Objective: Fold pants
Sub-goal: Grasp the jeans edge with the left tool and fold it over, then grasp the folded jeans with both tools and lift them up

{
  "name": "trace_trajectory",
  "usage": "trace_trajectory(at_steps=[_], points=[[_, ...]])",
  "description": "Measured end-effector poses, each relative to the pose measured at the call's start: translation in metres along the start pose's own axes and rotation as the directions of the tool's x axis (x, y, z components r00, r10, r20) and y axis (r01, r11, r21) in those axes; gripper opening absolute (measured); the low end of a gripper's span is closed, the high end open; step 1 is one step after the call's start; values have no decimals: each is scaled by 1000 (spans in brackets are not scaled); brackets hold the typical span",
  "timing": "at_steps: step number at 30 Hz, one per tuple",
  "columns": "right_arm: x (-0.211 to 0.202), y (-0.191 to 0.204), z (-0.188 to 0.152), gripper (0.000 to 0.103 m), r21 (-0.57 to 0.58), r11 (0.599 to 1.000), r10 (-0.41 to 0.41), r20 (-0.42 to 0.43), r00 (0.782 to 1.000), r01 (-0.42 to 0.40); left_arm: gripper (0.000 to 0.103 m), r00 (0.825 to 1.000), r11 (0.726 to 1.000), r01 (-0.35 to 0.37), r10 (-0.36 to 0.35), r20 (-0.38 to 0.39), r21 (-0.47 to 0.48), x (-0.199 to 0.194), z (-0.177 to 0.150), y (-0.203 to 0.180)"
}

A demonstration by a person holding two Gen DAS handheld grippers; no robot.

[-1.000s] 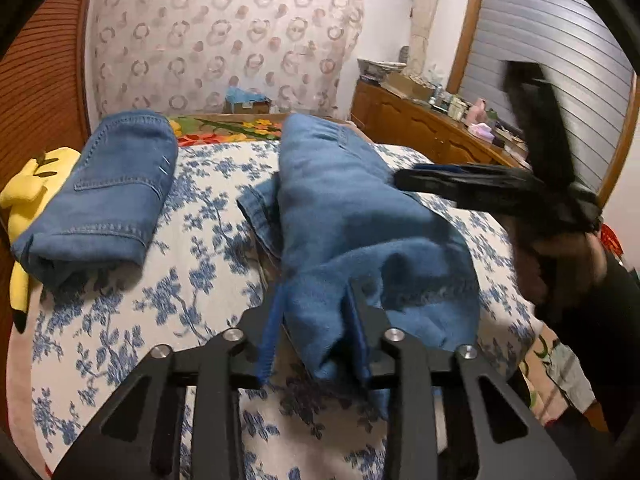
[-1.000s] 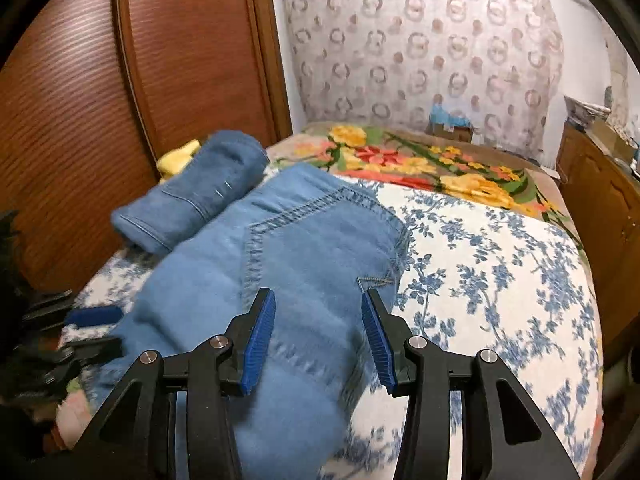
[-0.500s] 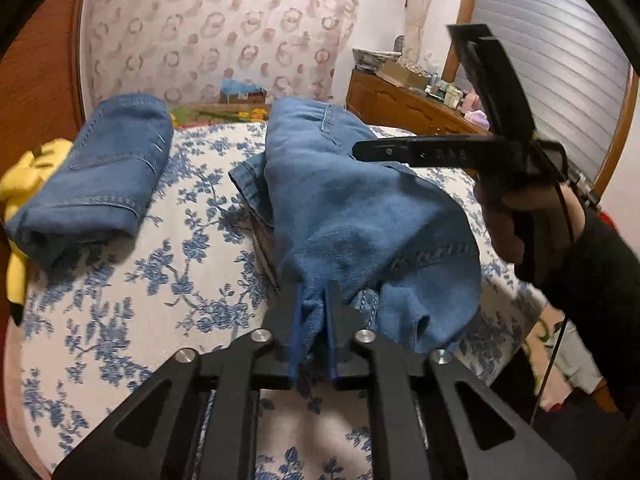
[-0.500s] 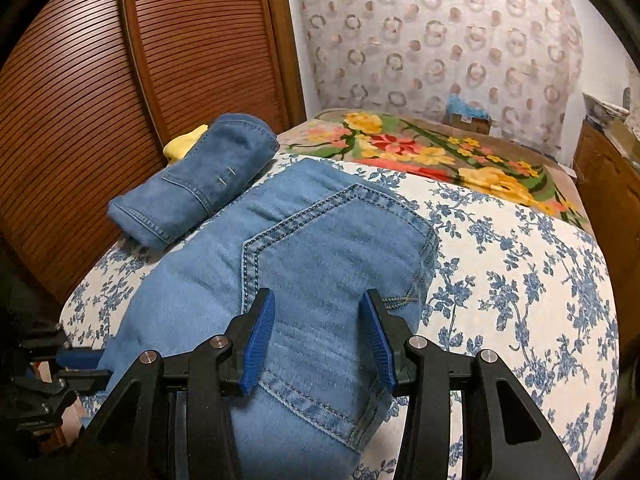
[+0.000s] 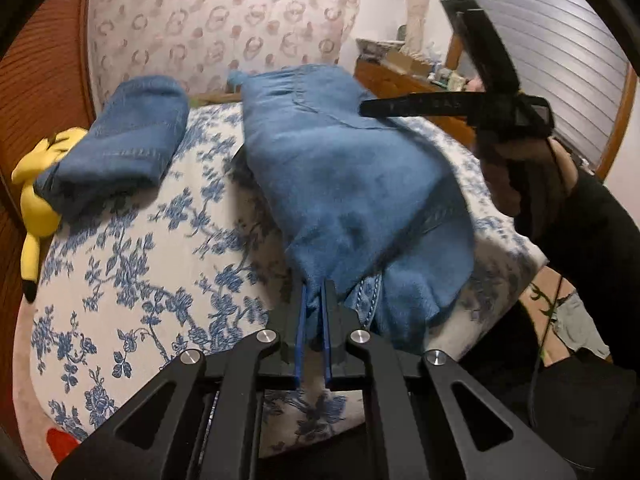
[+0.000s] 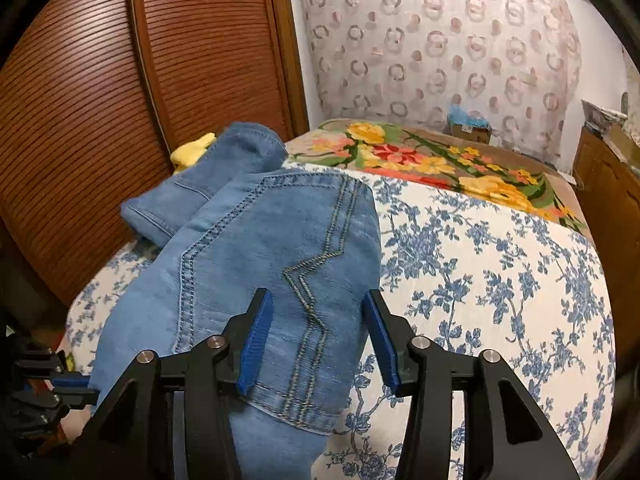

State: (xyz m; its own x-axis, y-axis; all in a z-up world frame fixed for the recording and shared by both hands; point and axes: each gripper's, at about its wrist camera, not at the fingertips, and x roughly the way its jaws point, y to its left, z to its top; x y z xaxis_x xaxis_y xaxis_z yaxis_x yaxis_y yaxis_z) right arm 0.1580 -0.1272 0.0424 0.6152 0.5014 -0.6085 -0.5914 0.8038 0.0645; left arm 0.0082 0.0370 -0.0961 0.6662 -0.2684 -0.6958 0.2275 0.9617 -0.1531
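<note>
The blue jeans (image 5: pixel 348 184) lie lengthwise on the bed, with their near end hanging over the edge. My left gripper (image 5: pixel 314 286) is shut on a fold of that near end. In the right wrist view the back pocket and seam of the jeans (image 6: pixel 260 248) fill the centre. My right gripper (image 6: pixel 318 300) stands over them, its jaws opening; denim lies between the blue pads, which do not press on it. The left gripper (image 6: pixel 86 386) shows at the lower left, at the jeans' end.
A second pair of jeans (image 5: pixel 120 148), folded, lies at the left by a yellow plush toy (image 5: pixel 40 184). The bed has a blue floral sheet (image 6: pixel 480 280) and a bright flowered blanket (image 6: pixel 440 160) at the far end. A wooden wardrobe (image 6: pixel 80 100) stands left, and a dresser (image 5: pixel 400 76) right.
My left gripper closed onto the jeans' near end and moved back and down, drawing the cloth. The right gripper's view shifted forward over the pocket and its jaws widened slightly.
</note>
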Motion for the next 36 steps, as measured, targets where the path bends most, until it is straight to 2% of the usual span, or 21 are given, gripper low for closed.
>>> trace_trajectory(at_steps=[4, 10, 12, 13, 14, 15, 18, 20, 25, 31, 36], points=[[18, -4, -4, 55, 16, 999, -30, -39, 999, 31, 7, 1000, 1000, -11, 11, 2, -6, 2, 4, 5], [30, -13, -1, 60, 70, 997, 16, -52, 999, -12, 10, 999, 1000, -27, 27, 17, -13, -4, 13, 11], [27, -15, -1, 61, 83, 996, 25, -52, 998, -21, 28, 999, 999, -38, 39, 35, -19, -7, 21, 15], [25, -16, -1, 61, 88, 996, 27, -51, 998, -22, 33, 998, 999, -46, 47, 48, -20, -8, 26, 17], [23, -15, -2, 61, 87, 996, 30, -48, 998, -26, 45, 997, 998, -52, 53, 58, -19, -8, 31, 19], [21, -14, -2, 61, 80, 996, 32, -47, 998, -28, 53, 996, 998, -56, 57, 68, -18, -8, 37, 20], [19, -14, -5, 62, 68, 997, 34, -50, 998, -31, 64, 994, 998, -64, 65, 90, -12, -2, 55, 24], [19, -16, -6, 64, 72, 997, 45, -57, 997, -41, 68, 993, 998, -67, 67, 96, -4, 6, 67, 24], [25, -24, -3, 77, 84, 995, 63, -73, 995, -57, 69, 995, 998, -68, 68, 76, 1, 32, 88, 24], [44, -35, 2, 78, 129, 981, 160, -105, 982, -146, 69, 996, 998, -68, 68, 54, 6, 55, 102, 25], [65, -40, 8, 78, 148, 961, 252, -125, 960, -233, 69, 997, 998, -70, 69, 24, 8, 69, 104, 31]])
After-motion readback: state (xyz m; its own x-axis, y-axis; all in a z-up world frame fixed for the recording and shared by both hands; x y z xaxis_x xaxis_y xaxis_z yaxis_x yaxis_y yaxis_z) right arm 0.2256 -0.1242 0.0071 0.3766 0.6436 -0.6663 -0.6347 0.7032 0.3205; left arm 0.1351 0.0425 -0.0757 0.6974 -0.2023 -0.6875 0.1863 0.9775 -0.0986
